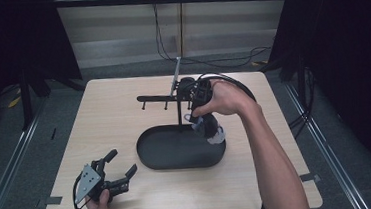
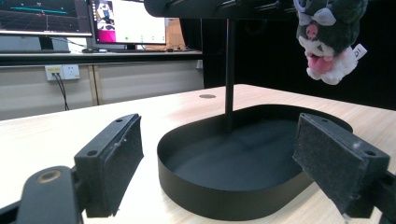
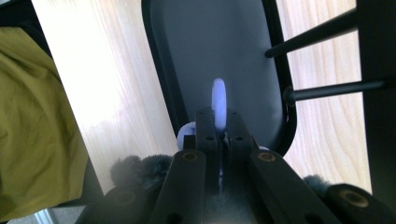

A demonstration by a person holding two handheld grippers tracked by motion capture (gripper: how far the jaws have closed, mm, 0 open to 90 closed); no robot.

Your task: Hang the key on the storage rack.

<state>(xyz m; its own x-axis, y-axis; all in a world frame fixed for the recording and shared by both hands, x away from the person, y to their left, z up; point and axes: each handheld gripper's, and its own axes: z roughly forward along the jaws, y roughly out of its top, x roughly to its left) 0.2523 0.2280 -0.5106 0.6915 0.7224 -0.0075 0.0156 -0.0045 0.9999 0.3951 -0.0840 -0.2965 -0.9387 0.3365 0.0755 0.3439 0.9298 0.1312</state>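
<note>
I am holding my right gripper [image 1: 210, 127] above the right end of the black oval metal tray [image 1: 150, 155], which is sitting mid-worktop [image 1: 123, 99], its jaws pinching the pale lilac ring [image 3: 218, 103] of a small grey-and-white plush toy [image 2: 327, 35]. The toy is dangling beside the black T-shaped peg stand [image 1: 165, 98]. My left gripper [image 1: 120, 167] is resting near the front left corner, jaws spread wide, gripping nothing.

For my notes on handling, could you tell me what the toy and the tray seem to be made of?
Toy: soft plush, going by its fuzzy grey and white pile. Tray: probably thin painted metal, though possibly plastic; matt black, with a smooth thin wall.
</note>
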